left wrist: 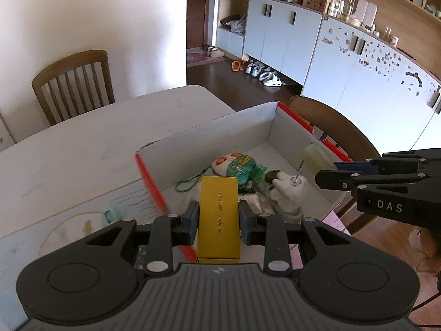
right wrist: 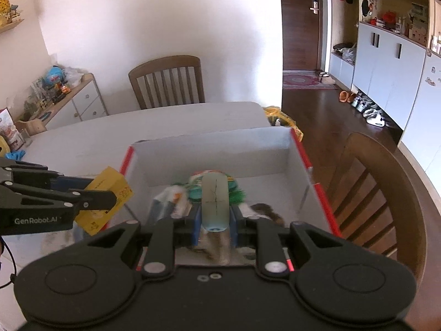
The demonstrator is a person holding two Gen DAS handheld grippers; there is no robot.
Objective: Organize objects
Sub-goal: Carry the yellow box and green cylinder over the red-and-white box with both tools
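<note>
- Left wrist view: the left gripper (left wrist: 219, 218) was clamped on a yellow box (left wrist: 219, 215), held over the near edge of the open cardboard box (left wrist: 209, 135) on the table (left wrist: 82, 149). A colourful pouch (left wrist: 237, 169) lay inside.
- Right wrist view: the right gripper (right wrist: 215, 220) pinched a pale, rounded bottle-like thing (right wrist: 215, 201) above the cardboard box (right wrist: 209, 149); the yellow box (right wrist: 110, 193) hung at its left rim.

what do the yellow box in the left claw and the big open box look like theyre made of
Yellow box: looks like thin printed card, matte, with crisp folded edges and small dark lettering down its face. Big open box: likely cardboard, dull grey-white inside, with straight folded walls and a red outer rim. Motion blur leaves finer texture unclear.
</note>
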